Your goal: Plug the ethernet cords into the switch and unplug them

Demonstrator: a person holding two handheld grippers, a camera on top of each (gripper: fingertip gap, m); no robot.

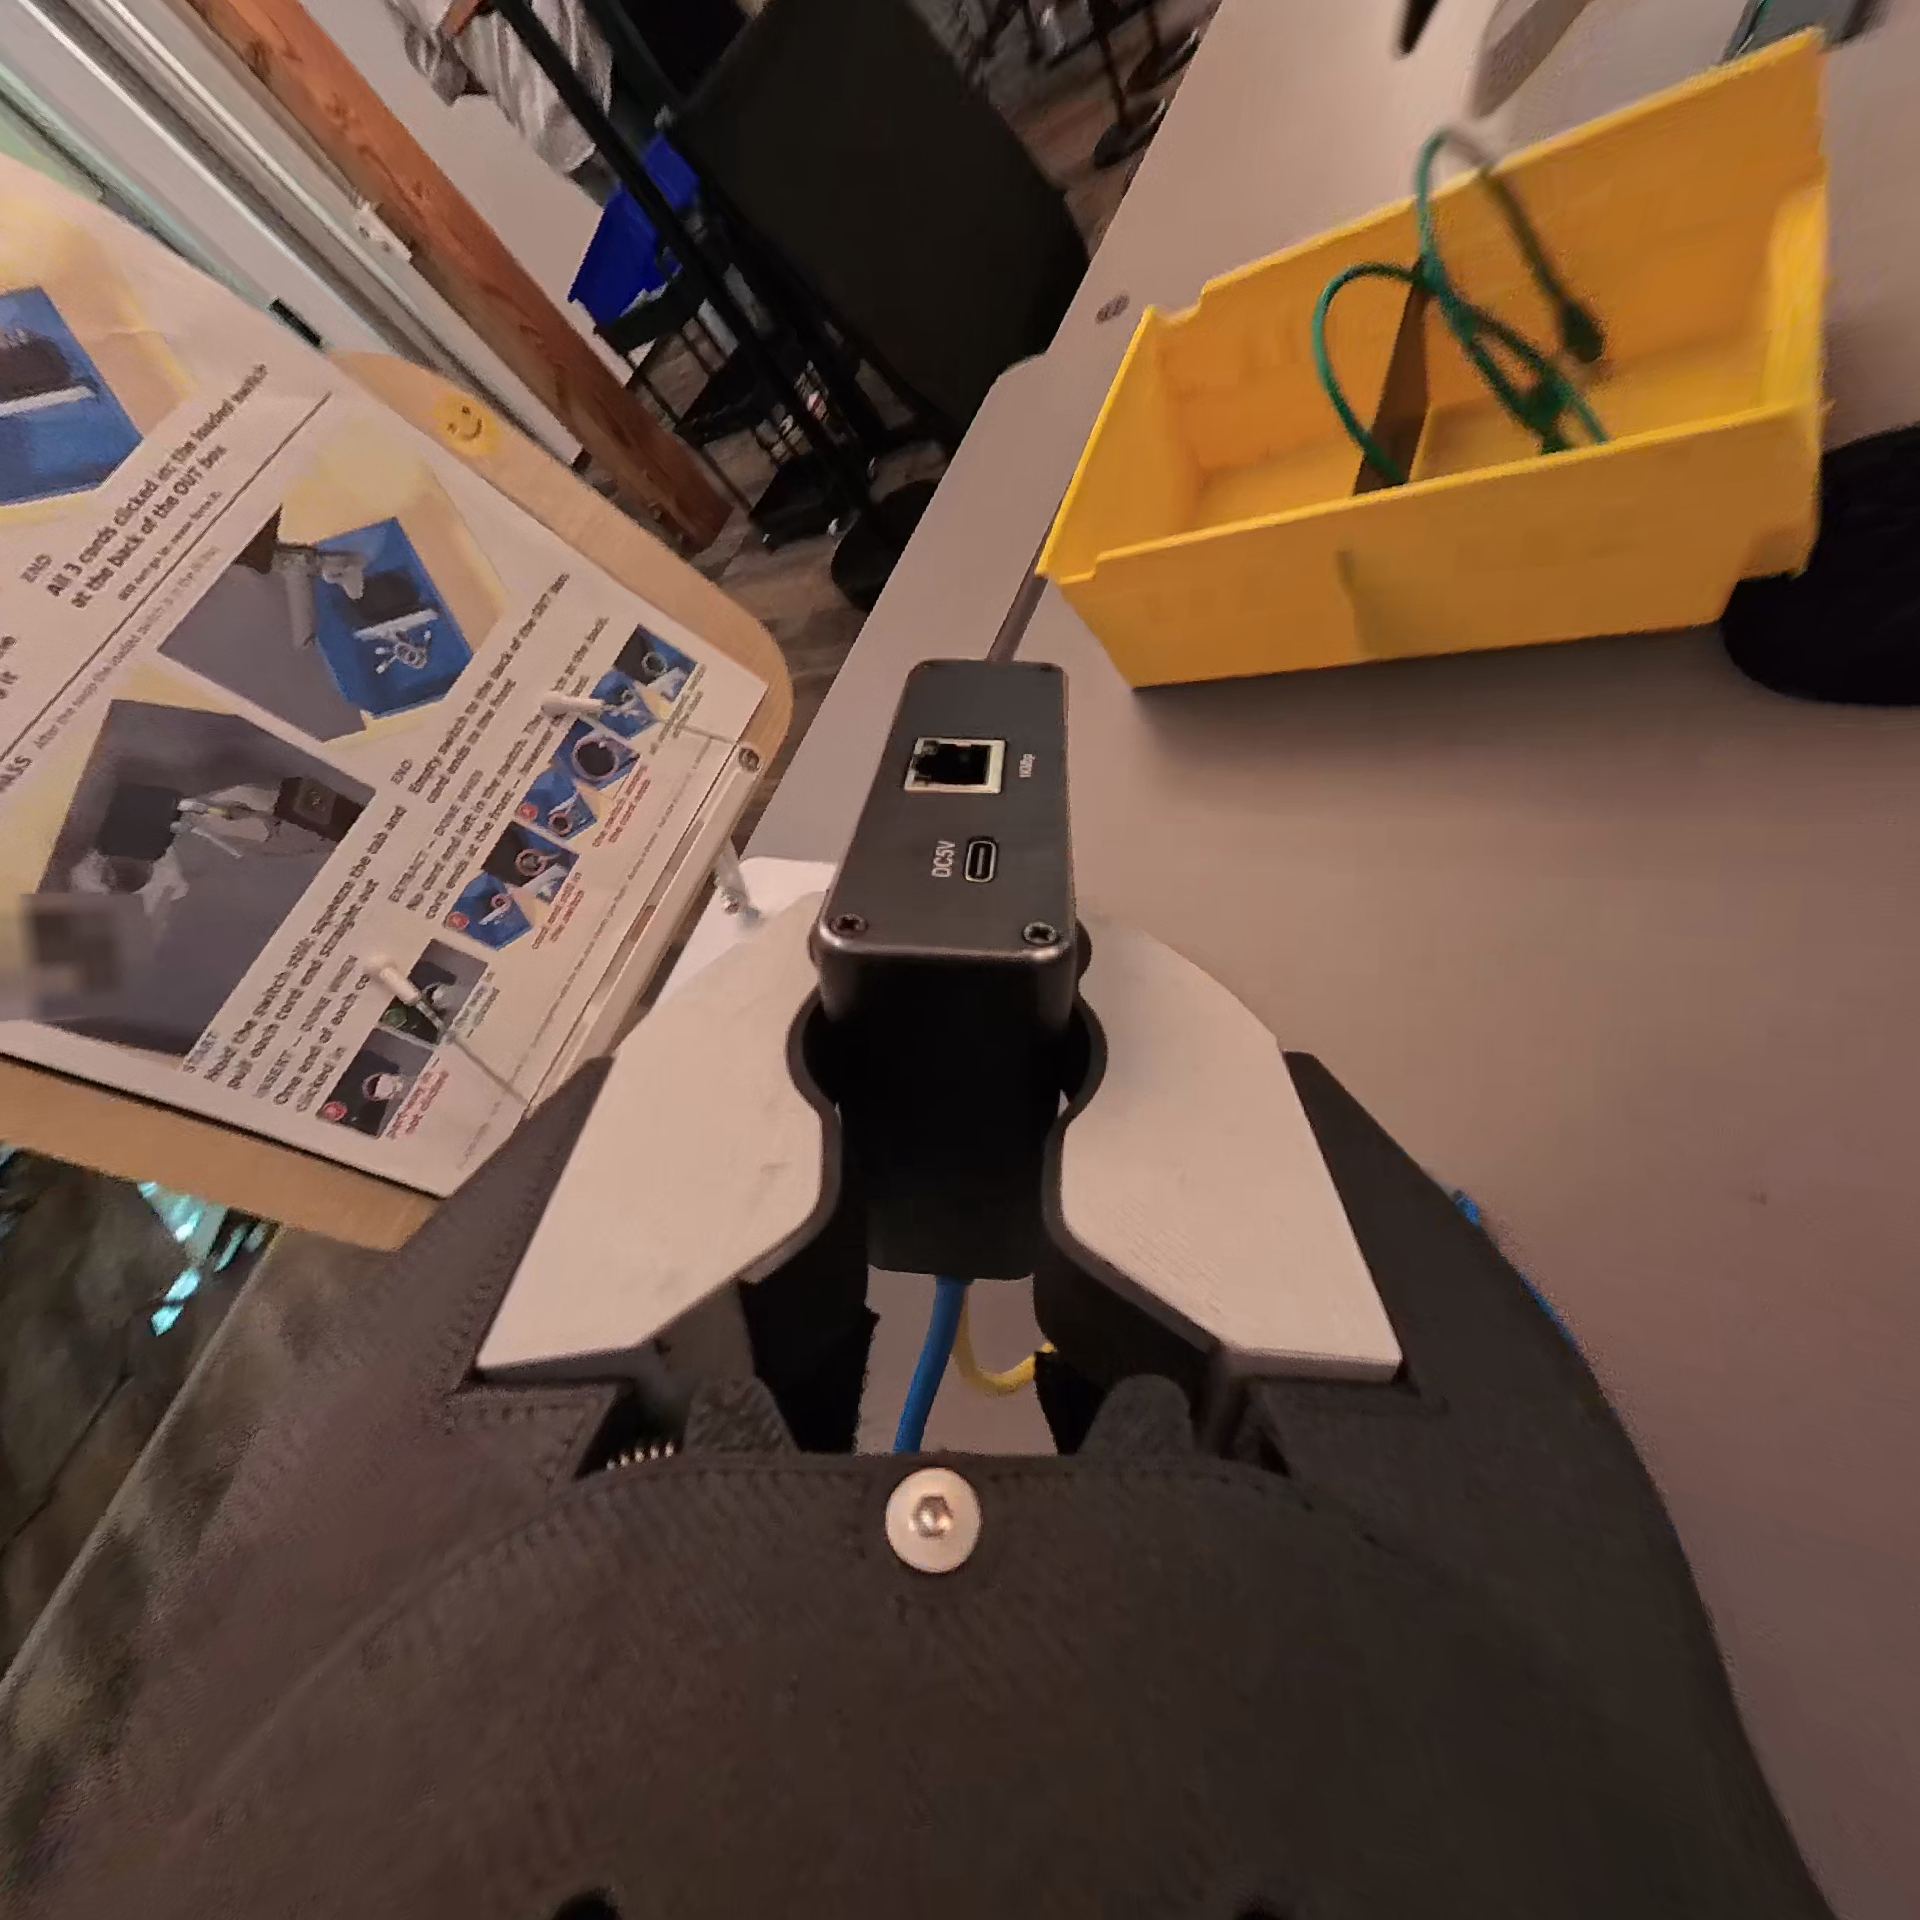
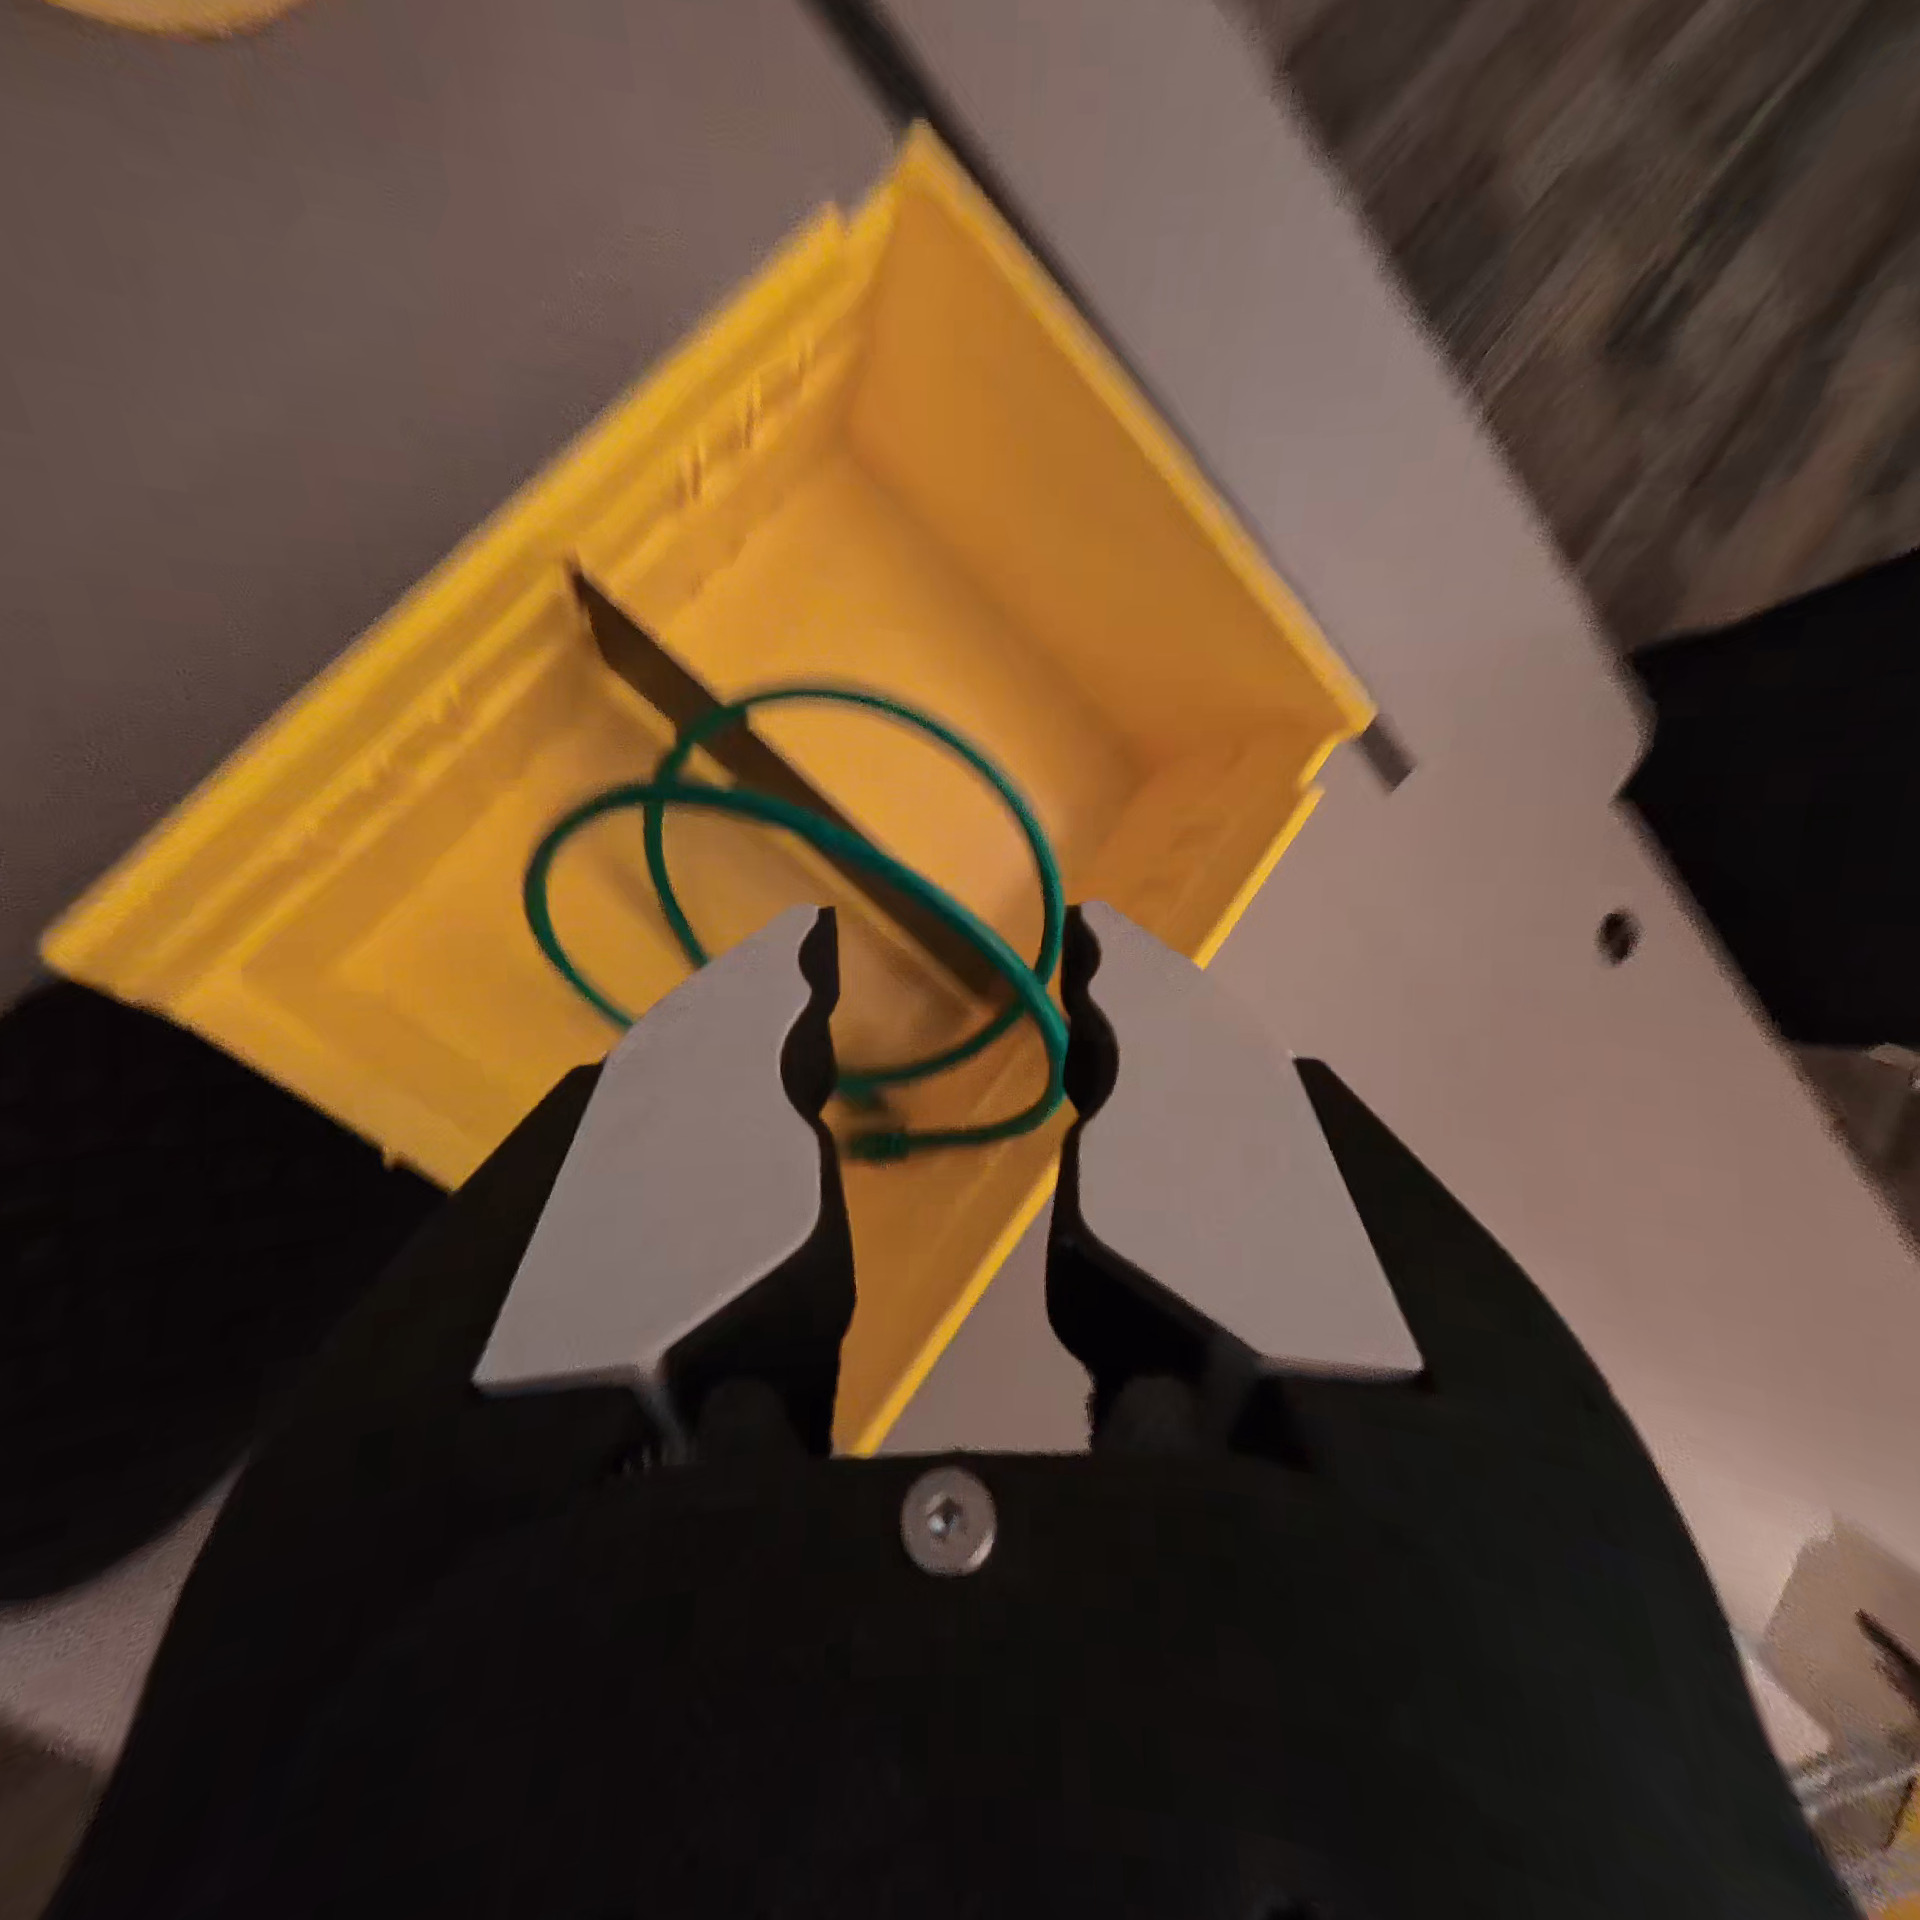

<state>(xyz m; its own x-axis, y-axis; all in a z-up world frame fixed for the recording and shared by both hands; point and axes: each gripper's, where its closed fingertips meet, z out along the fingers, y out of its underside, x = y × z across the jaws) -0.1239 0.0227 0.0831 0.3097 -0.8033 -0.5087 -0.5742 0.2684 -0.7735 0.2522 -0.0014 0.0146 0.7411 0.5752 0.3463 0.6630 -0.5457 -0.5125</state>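
My left gripper [image 1: 948, 987] is shut on a small black switch [image 1: 961, 821] and holds it over the grey table, one open network port facing up. A blue cord [image 1: 925, 1371] and a yellow cord [image 1: 992, 1371] hang from the switch's near end, between the fingers. A green ethernet cord [image 1: 1475, 332] lies looped in the yellow bin [image 1: 1299, 582]. In the right wrist view my right gripper [image 2: 948, 920] is open and empty, just above the bin [image 2: 436, 831], with the green cord [image 2: 831, 821] showing between its fingers; the cord's ends lie near the bin's front wall.
A dark divider [image 2: 665, 675] splits the yellow bin. A wooden board with an instruction sheet [image 1: 343, 790] stands left of the table [image 1: 1455, 1039]. Dark shelving with blue bins [image 1: 634, 239] stands beyond. Dark round shapes [image 1: 1829, 582] sit right of the bin. The left gripper's tips are roughly 40 cm from the right gripper's.
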